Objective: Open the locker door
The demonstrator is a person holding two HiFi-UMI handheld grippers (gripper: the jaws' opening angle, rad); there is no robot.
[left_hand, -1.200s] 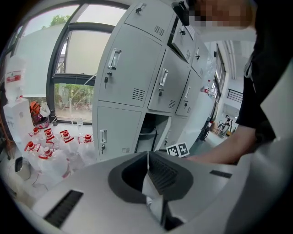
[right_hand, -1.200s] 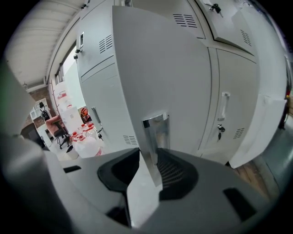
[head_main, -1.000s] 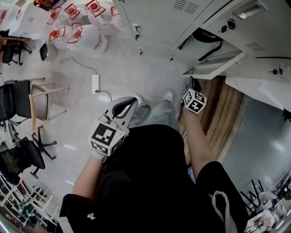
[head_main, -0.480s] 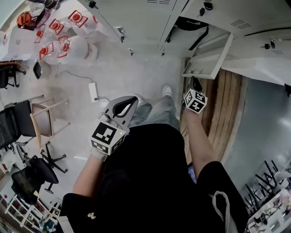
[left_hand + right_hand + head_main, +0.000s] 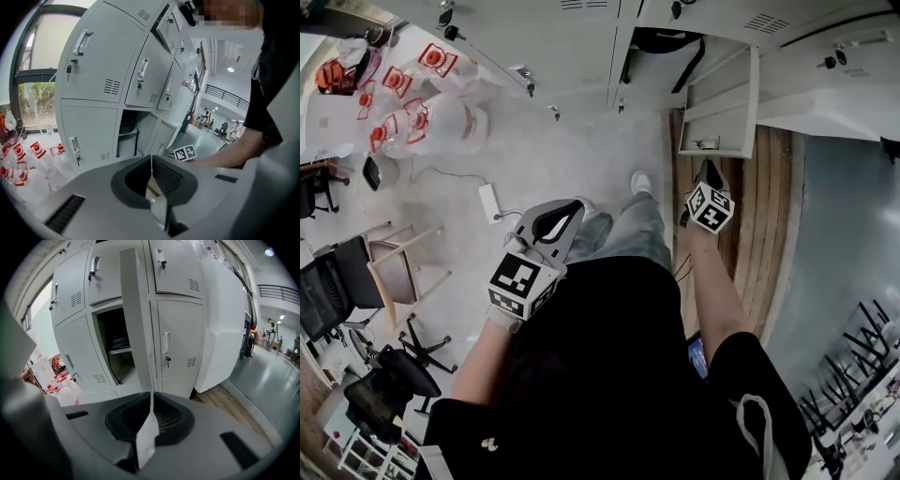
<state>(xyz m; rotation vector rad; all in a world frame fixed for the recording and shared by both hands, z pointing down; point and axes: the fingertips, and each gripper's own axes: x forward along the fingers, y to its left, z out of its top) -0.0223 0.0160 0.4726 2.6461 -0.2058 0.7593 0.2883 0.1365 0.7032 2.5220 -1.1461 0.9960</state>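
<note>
- The locker door (image 5: 135, 319) stands swung well out from the grey locker bank (image 5: 581, 47) and shows edge-on in the right gripper view. The lower compartment (image 5: 112, 352) behind it is exposed, so the opening looks done.
- The right gripper (image 5: 152, 399) is clear of the door with nothing between its jaws. They have just been closing and now meet in a thin line. That suggests the door has been let go and left to hang on its hinges.
- The left gripper (image 5: 151, 161) also has its jaws together and empty. It hangs in front of the person's body, well apart from the lockers, and seems to have no part in this job.
- A dark bag (image 5: 661, 42) with a strap sits on the shelf inside, which is probably why this compartment is opened.
- The person stands partly on a wooden floor strip (image 5: 759, 244) that runs in front of the open compartment.
- No writing can be read. Each marker cube (image 5: 523, 281) carries only black-and-white squares. The plastic bags (image 5: 422, 94) piled at the left bear red-and-white print too small to make out. The locker fronts show vents, handles and keys, but no legible numbers.
</note>
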